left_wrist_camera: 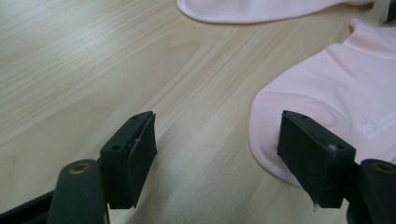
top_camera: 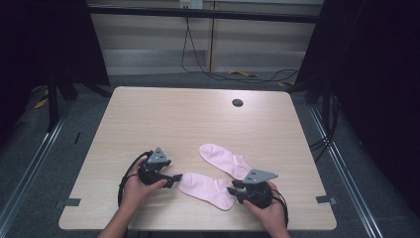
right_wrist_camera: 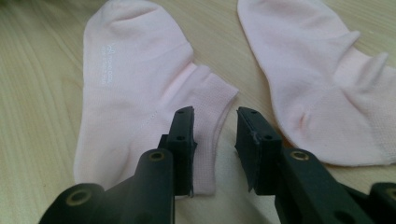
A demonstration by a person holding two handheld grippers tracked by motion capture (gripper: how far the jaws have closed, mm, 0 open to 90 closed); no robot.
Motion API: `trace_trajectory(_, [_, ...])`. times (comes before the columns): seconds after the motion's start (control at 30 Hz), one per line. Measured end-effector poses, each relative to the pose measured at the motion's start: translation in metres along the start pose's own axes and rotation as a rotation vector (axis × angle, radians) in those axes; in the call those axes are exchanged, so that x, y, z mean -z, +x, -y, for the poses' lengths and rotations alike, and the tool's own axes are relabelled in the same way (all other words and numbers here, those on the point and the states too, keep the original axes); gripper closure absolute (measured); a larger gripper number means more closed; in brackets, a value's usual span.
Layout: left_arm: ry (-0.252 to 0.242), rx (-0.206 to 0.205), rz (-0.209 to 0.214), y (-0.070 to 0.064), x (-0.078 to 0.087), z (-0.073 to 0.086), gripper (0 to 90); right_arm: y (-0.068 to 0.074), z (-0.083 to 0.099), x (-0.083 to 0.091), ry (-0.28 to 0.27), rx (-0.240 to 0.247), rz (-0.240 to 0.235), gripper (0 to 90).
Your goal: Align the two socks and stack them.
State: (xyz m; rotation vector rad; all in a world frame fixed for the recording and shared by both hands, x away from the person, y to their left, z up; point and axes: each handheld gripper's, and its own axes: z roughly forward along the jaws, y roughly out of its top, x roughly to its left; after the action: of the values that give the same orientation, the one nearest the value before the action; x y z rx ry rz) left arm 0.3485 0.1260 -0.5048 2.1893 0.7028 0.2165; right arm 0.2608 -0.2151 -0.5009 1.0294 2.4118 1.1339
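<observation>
Two pink socks on a light wood table (top_camera: 148, 119), both in the lower middle of the high view. Near sock (top_camera: 207, 190) lies flat, running from centre toward lower right; far sock (top_camera: 225, 160) sits just above and right of it, angled from upper left to lower right, cuff end close to the right gripper. Can't tell whether the two socks touch. Left gripper (top_camera: 178, 177) held in the person's left hand (top_camera: 134, 191), lower left of centre, jaws pointing right at the toe end of the near sock. In the left gripper view its jaws are spread wide, grasping nothing; the near sock (left_wrist_camera: 336, 93) fills the right side of the frame, its rounded toe edge running behind the right-hand jaw, bare table between the jaws, and the far sock (left_wrist_camera: 261, 9) along the top edge. Right gripper (top_camera: 232, 191) held in the right hand (top_camera: 270, 213), lower right of centre, jaws pointing left at the cuff end of the near sock. In the right gripper view jaws are parted with a narrow gap, not clamped on anything; the left-hand jaw sits over the cuff corner of the near sock (right_wrist_camera: 135, 88), the right-hand jaw over bare table between the socks, far sock (right_wrist_camera: 322, 79) on the right of the frame. Small white print on the near sock's foot, unreadable. Dark round hole (top_camera: 237, 102) in the table, upper right.
</observation>
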Motion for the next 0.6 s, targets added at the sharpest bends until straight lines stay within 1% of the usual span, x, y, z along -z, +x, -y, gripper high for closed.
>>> trace_trajectory(0.03, [-0.004, -0.002, -0.002, 0.0002, 0.0000, 0.0002, 28.5, 0.0009, -0.0003, 0.0000, 0.001, 0.005, 0.008, 68.4])
trace_trajectory(0.07, [-0.005, 0.005, -0.003, -0.0003, -0.0002, 0.0005, 29.0, 0.0016, -0.0004, 0.0001, 0.004, 0.011, 0.008, 69.0])
trace_trajectory(0.1, [0.000, -0.003, -0.008, -0.0001, -0.0001, 0.0005, 29.2, 0.0029, -0.0004, 0.0003, 0.007, 0.008, 0.017, 69.8])
trace_trajectory(0.17, [0.002, 0.001, -0.001, -0.0012, -0.0019, 0.0012, 29.6, 0.0054, 0.0002, 0.0005, 0.007, 0.013, 0.022, 72.0])
trace_trajectory(0.2, [0.005, -0.005, 0.001, -0.0011, -0.0026, 0.0013, 29.8, 0.0062, 0.0001, 0.0008, 0.008, 0.021, 0.026, 72.0])
trace_trajectory(0.23, [0.007, 0.001, 0.004, -0.0017, -0.0033, 0.0016, 30.0, 0.0063, 0.0004, 0.0008, 0.007, 0.026, 0.026, 72.5])
trace_trajectory(0.3, [0.012, 0.000, 0.004, -0.0018, -0.0035, 0.0016, 30.8, 0.0066, 0.0009, 0.0010, 0.005, 0.017, 0.025, 73.8])
trace_trajectory(0.4, [0.020, -0.021, 0.004, -0.0036, -0.0050, 0.0013, 31.0, 0.0078, 0.0016, 0.0011, 0.002, 0.023, 0.024, 75.7])
trace_trajectory(0.43, [0.011, -0.025, -0.002, -0.0042, -0.0060, 0.0015, 31.1, 0.0081, 0.0016, 0.0012, 0.003, 0.023, 0.025, 76.1])
trace_trajectory(0.5, [0.010, -0.030, 0.003, -0.0043, -0.0061, 0.0013, 33.3, 0.0080, 0.0016, 0.0011, 0.003, 0.024, 0.022, 77.3])
trace_trajectory(0.53, [0.014, -0.039, 0.015, -0.0048, -0.0055, 0.0010, 33.3, 0.0079, 0.0016, 0.0012, 0.005, 0.025, 0.020, 77.8])
trace_trajectory(0.57, [0.012, -0.041, 0.018, -0.0055, -0.0055, 0.0013, 37.3, 0.0074, 0.0015, 0.0009, 0.006, 0.013, 0.011, 79.2])
trace_trajectory(0.6, [0.008, -0.046, 0.024, -0.0064, -0.0053, 0.0016, 38.9, 0.0073, 0.0016, 0.0009, 0.007, 0.009, 0.010, 79.3])
